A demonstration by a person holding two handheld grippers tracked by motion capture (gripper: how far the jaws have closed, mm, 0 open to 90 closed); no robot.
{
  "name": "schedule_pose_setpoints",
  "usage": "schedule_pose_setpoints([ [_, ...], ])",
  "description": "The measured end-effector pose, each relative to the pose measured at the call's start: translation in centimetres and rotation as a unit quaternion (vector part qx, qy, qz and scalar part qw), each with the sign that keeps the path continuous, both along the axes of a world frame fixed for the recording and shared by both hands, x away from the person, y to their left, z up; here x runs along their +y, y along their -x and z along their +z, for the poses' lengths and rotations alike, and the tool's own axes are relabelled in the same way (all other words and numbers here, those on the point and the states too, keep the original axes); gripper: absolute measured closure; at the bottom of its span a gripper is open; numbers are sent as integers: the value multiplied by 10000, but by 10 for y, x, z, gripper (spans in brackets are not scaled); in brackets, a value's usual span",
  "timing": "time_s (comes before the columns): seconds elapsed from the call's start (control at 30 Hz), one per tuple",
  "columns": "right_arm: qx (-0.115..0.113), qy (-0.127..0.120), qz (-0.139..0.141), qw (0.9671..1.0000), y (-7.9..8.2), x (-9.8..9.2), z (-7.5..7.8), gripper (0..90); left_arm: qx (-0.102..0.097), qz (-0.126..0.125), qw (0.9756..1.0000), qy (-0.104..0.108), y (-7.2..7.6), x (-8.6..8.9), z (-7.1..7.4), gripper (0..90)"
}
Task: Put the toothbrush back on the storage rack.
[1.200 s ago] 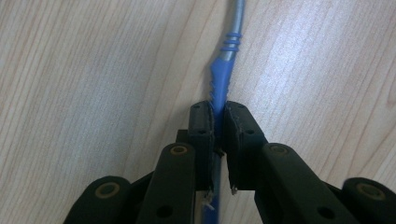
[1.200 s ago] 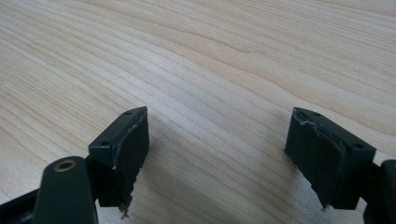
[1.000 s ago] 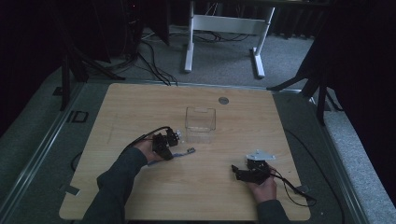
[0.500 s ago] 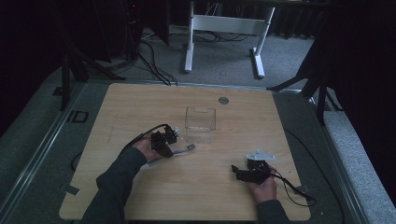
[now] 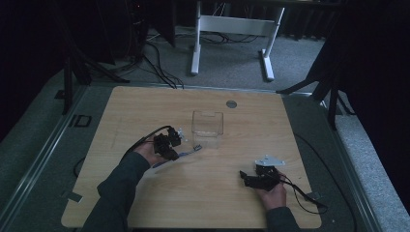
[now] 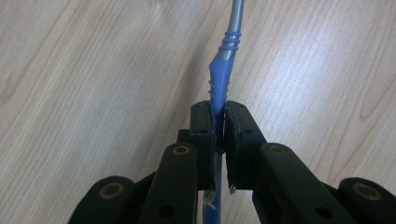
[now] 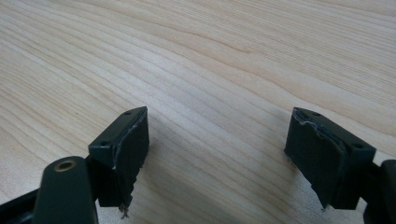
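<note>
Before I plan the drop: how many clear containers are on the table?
1. A clear container stands near the table's middle, just beyond the blue-handled tool clamped in the left tongs. Nothing suggests another is hidden.

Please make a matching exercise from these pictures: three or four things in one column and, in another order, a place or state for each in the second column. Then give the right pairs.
Things
1. left gripper
2. right gripper
3. clear container
4. blue-and-grey handled tool

Places or states
A. jaws wide apart over bare wood
B. stands near the middle of the table
C. clamped between two black pads
D. jaws shut on a thin handle

Pairs: 1-D, 2-A, 3-B, 4-C
</note>
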State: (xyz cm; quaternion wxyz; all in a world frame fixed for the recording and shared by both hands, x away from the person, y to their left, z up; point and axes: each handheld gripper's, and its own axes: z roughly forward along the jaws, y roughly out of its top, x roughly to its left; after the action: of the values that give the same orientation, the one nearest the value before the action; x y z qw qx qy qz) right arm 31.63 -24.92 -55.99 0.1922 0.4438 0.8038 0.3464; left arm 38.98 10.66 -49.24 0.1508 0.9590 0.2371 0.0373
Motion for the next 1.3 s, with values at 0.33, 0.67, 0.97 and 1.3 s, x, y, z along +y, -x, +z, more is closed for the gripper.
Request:
schedule_pose_setpoints([
  [0.33,-7,0,5,10000,0,0,0,213,-152,-4,9997,173,5,3,8,824],
  [0.67,-2,-1,1,10000,0,0,0,213,-303,26,9988,390,8,6,17,824],
  [0.97,-4,0,4,10000,0,0,0,213,-372,45,9981,495,9,8,21,824],
  [1.3,-3,-1,3,10000,0,0,0,213,-497,63,9967,644,11,8,27,823],
])
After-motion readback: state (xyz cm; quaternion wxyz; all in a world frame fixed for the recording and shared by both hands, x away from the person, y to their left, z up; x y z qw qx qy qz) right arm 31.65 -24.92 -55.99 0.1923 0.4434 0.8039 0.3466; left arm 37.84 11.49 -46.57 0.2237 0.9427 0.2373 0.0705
